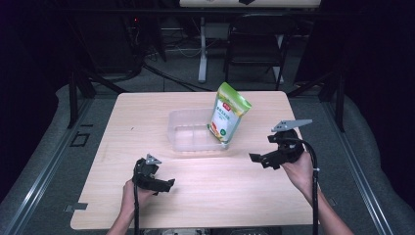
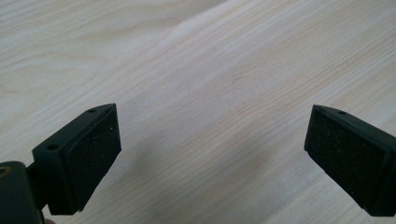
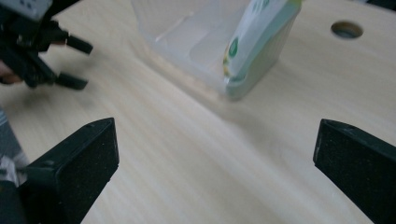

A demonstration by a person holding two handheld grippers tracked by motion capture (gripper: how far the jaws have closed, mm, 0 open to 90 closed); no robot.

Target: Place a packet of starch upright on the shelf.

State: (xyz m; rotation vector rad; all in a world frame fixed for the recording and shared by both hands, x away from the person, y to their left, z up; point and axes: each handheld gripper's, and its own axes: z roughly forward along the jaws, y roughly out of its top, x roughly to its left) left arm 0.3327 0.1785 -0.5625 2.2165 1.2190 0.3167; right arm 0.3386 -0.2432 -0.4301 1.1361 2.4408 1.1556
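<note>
A green and white pouch (image 1: 227, 113) stands tilted in the right end of a clear plastic bin (image 1: 188, 131) at the middle of the wooden table (image 1: 147, 112). My left gripper (image 1: 166, 185) rests low near the table's front left, open, with bare wood between its pads (image 2: 95, 149). My right gripper (image 1: 259, 160) hovers to the right of the bin, open, jaws pointing left toward it. In the right gripper view the pouch (image 3: 259, 39) and the bin (image 3: 187, 32) lie ahead of the open jaws, and the left gripper (image 3: 70, 63) shows far off at upper left.
A round hole (image 3: 346, 29) pierces the tabletop beyond the pouch. Dark floor, a folding chair (image 1: 254, 44) and a table leg (image 1: 202, 49) stand behind the table. Open wood stretches across the front of the table between both grippers.
</note>
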